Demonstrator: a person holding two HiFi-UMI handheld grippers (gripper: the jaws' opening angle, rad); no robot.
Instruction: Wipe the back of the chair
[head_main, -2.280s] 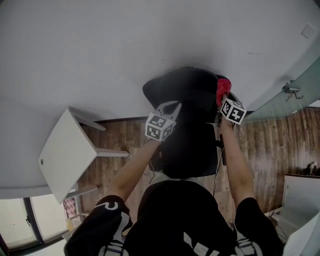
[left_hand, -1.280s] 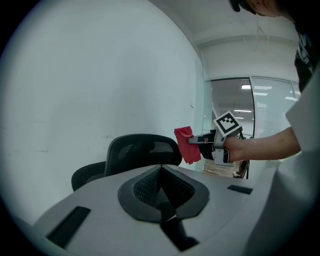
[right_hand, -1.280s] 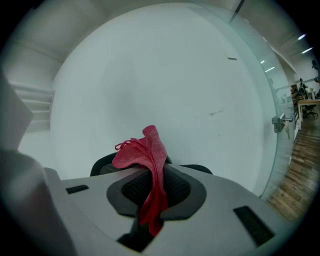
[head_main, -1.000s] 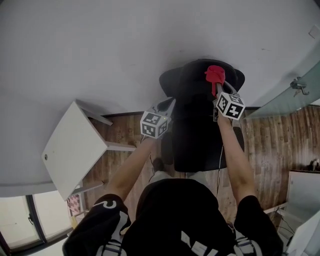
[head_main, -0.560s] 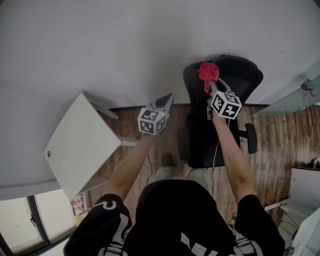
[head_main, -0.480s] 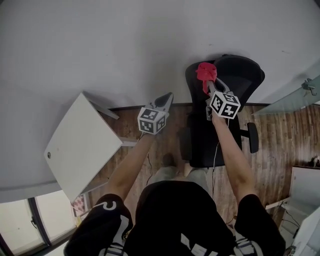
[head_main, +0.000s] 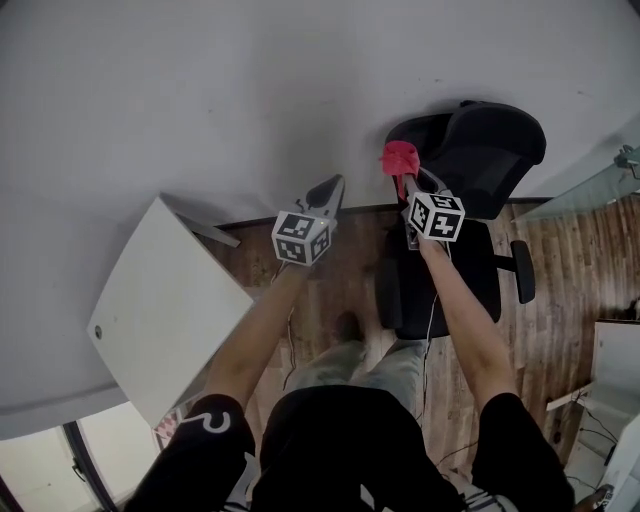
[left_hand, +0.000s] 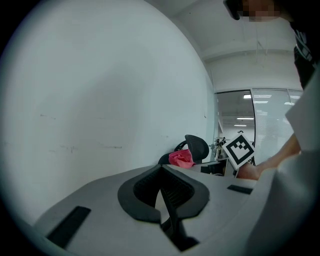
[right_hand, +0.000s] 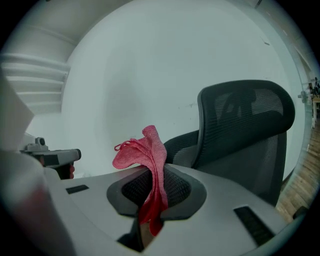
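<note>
A black mesh-backed office chair (head_main: 480, 170) stands by the white wall, to the right of both grippers; in the right gripper view its backrest (right_hand: 245, 125) rises at right. My right gripper (head_main: 403, 178) is shut on a red cloth (head_main: 401, 156), held up just left of the chair's back; the cloth (right_hand: 145, 165) sticks up from the closed jaws, and I cannot tell if it touches the chair. My left gripper (head_main: 328, 190) is shut with nothing in it, held out to the left, away from the chair. In the left gripper view the cloth (left_hand: 181, 158) and chair (left_hand: 197, 147) show small beyond the jaws.
A white table (head_main: 165, 320) stands at left near my left arm. A curved white wall (head_main: 250, 90) is right behind the chair. A wooden floor (head_main: 560, 260) lies below, a glass partition (head_main: 600, 180) stands at right, and a white object (head_main: 615, 370) at the lower right.
The view has shifted left, so the chair now lies further right and turned. My right gripper with the cloth came off the top of the backrest to its left side. The left gripper let go of the chair.
</note>
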